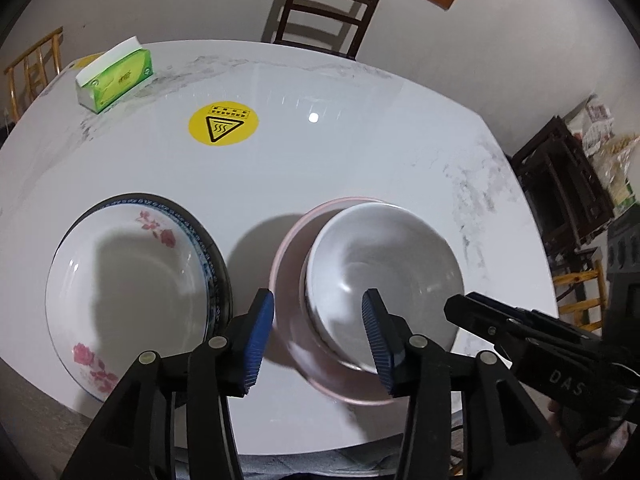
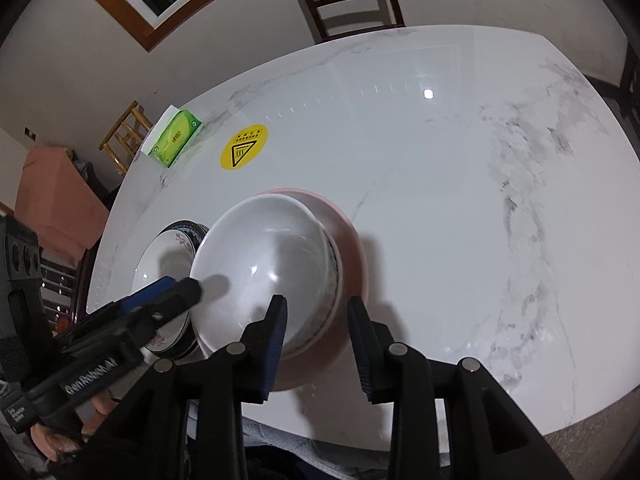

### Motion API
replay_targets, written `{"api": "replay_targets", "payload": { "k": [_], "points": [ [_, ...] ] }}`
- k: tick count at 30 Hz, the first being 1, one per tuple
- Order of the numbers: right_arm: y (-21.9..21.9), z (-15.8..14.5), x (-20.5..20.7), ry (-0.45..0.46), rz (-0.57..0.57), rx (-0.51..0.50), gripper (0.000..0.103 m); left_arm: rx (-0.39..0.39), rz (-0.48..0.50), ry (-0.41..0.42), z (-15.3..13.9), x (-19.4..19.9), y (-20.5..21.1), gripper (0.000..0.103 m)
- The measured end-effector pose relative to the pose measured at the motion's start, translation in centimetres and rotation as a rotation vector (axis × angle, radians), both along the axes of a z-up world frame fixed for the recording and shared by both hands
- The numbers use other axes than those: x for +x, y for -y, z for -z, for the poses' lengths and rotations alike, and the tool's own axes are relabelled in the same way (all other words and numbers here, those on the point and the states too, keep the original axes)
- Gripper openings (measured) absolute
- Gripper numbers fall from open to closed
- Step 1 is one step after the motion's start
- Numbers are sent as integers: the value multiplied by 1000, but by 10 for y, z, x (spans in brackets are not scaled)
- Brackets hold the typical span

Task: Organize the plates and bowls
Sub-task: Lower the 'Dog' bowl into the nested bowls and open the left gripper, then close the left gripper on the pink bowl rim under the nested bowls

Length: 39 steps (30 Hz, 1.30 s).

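Looking down at the white bowl (image 1: 384,268), I see it sits inside a pink bowl (image 1: 292,320), low and right of the middle in my left view. The two make a little stack on the white marble table (image 1: 360,152), near its front edge. My left gripper (image 1: 318,344) has its blue pads spread apart. The near rims of both bowls sit in the gap, and the pads do not press on them. My right gripper (image 2: 316,352) is spread too, low in its own view, with the edge of the stack in its gap and nothing pinched.

To the left of the stack is the flower plate (image 1: 132,280). It rests on a dark plate (image 1: 222,268), so the plates are stacked as well.

I think the bowl step is done: the white bowl is dropped in and I am letting go. Next I should lift both grippers away without bumping the rims. Then I can check whether the white bowl sits straight, since it looks a bit off to one side.

Farther back lie a yellow warning sticker (image 1: 223,122) and a green tissue pack (image 1: 116,80), upper left. A dark wooden chair (image 1: 328,12) stands behind the table.
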State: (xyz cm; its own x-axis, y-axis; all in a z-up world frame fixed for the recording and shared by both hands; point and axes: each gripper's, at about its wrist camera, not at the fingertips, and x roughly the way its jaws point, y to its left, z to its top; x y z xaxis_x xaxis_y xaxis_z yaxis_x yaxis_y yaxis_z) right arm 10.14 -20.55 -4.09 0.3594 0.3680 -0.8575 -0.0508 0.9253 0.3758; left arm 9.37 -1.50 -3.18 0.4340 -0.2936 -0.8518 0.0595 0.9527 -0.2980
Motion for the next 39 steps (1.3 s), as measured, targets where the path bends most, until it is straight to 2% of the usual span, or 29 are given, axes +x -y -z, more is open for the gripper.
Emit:
{"api": "replay_targets", "payload": {
  "k": [7, 12, 28, 33, 39],
  "points": [
    [21, 0, -10, -13, 62, 16, 34, -57, -75, -6, -3, -11, -26, 44],
    [24, 10, -12, -42, 83, -6, 34, -87, -123, -41, 4, -11, -38, 44],
    [6, 27, -3, -63, 74, -86, 33, -78, -164, -113, 29, -4, -40, 42],
    [5, 28, 1, -66, 78, -101, 34, -74, -151, -127, 35, -2, -36, 39],
    [11, 28, 3, -57, 98, -108, 34, -76, -114, -154, 45, 2, -24, 29]
  ]
}}
